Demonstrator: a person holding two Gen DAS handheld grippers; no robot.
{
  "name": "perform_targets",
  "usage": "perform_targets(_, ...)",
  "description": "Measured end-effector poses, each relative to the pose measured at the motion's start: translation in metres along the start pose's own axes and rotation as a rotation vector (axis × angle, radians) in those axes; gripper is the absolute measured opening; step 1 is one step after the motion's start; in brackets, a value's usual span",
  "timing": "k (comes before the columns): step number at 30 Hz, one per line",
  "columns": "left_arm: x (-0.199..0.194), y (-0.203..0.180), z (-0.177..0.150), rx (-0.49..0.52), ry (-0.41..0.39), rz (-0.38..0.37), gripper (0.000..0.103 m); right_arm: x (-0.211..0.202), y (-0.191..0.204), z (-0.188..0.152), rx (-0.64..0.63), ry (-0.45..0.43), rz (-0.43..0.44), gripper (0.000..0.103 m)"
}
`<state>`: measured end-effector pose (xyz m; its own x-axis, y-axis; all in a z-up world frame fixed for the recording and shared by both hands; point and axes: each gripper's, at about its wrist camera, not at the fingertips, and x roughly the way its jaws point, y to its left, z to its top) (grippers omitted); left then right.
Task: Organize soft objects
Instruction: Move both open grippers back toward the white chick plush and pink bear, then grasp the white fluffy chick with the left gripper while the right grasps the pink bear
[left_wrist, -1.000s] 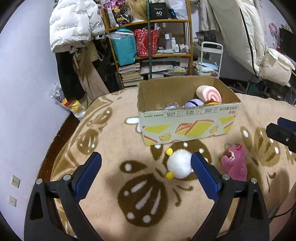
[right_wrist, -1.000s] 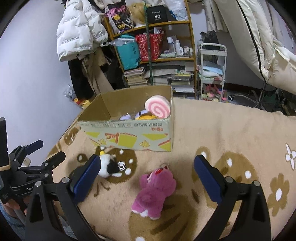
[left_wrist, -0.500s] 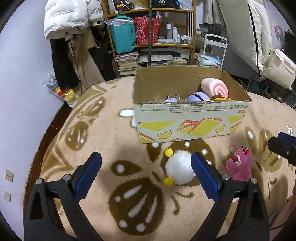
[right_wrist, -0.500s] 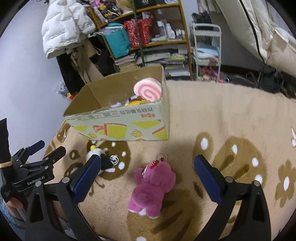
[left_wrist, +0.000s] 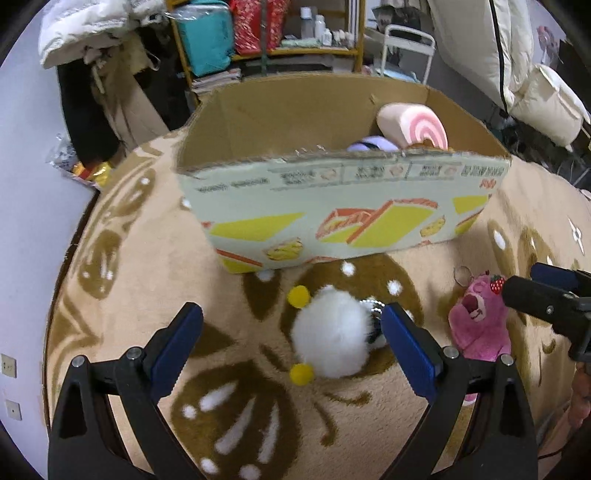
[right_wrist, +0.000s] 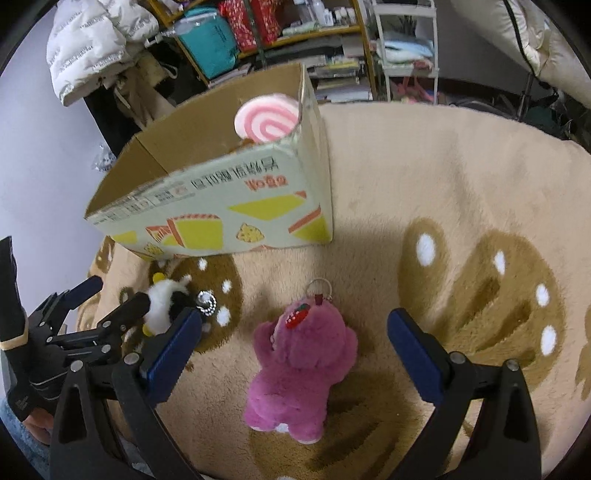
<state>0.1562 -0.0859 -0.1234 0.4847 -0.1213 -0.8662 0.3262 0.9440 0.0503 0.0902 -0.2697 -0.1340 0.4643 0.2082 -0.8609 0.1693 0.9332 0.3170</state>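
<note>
Both hand-held grippers lower — white plush, pink bear

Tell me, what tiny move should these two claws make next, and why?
Probably the left gripper should slide slightly right, lower, and then close on the fluffy white plush with yellow pom-poms. Its blue fingers are open, and the plush lies off-centre near the right one. The right gripper is open around the pink plush bear. Both toys lie outside the printed cardboard box.

Blanket; box, two plushies
</note>
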Motion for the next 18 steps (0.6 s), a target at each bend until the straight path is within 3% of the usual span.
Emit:
perform_targets(9,0.027,-0.014,-0.002,0.044,0.073,0.006,0.096,0.028,-0.005,-0.004,0.032,0.112,-0.005,0.103)
perform_targets(16,0.042,-0.018,-0.003,0.045,0.113,0.005,0.096,0.04,-0.01,-0.008,0.039,0.149,-0.03,0.103)
perform_targets(18,0.045,-0.018,-0.002,0.037,0.122,-0.004,0.096,0.046,-0.011,-0.008,0.044,0.168,-0.031,0.098)
